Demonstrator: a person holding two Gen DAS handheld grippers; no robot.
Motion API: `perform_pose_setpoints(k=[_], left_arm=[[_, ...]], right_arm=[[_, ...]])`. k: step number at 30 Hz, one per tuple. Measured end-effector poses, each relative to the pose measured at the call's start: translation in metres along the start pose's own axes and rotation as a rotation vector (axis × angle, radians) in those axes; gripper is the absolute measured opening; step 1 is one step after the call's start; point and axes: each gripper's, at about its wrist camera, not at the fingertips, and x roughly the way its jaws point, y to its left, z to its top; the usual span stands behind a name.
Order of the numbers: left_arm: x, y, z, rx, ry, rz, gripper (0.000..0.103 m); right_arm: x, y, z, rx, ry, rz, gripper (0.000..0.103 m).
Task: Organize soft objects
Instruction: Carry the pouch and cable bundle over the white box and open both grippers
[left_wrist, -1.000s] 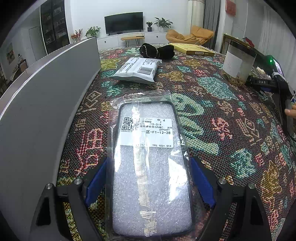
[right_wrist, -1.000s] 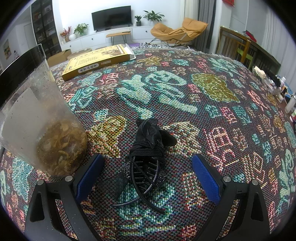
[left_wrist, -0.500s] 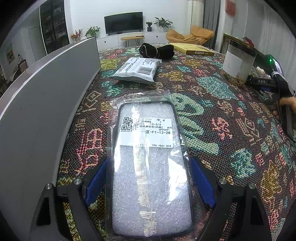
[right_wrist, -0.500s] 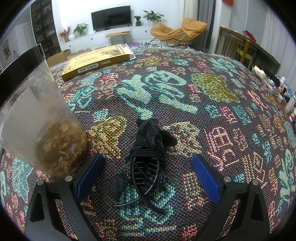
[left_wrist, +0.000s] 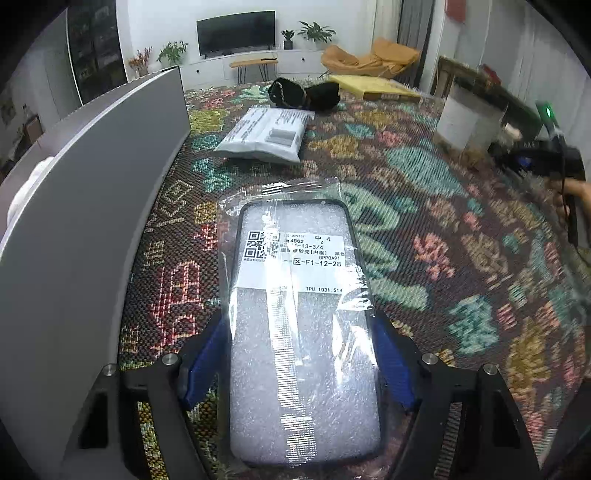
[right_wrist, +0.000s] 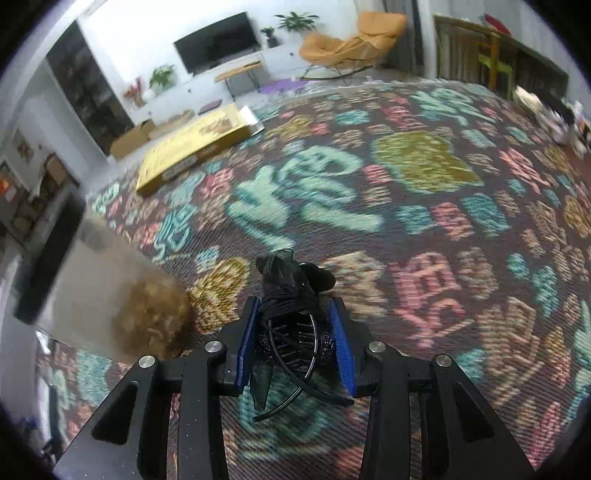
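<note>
Cloth (left_wrist: 424, 229) with bright woven patterns lies under both tongs, and a grey bin (left_wrist: 74, 240) stands just left of the left tongs (left_wrist: 299, 363), something white showing over its rim. Those tongs are closed on a bagged phone case (left_wrist: 299, 332) packed with white foam. Left of the right tongs (right_wrist: 293, 341) stands a clear bag (right_wrist: 122, 306) of brown dried bits; these tongs are clamped on a black hair clip (right_wrist: 290, 317).

Right hand-held gripper (right_wrist: 295, 339) clamped tight
</note>
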Motion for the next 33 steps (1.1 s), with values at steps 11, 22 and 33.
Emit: perform_pose_setpoints(k=[11, 22, 33], left_arm=[[-0.106, 0.024, 0.023, -0.19, -0.175, -0.251, 0.075], [-0.222, 0.166, -0.012, -0.318, -0.249, -0.036, 0.075], [-0.228, 0.267, -0.086, -0.492, -0.124, 0.291, 0.098]], right_arm=[[-0.119, 0.033, -0.02, -0.012, -0.169, 0.044, 0.04], [-0.168, 0.335, -0.074, -0.271, -0.081, 0.637, 0.04], [-0.1, 0.542, -0.17, -0.513, 0.184, 0.719, 0.093]])
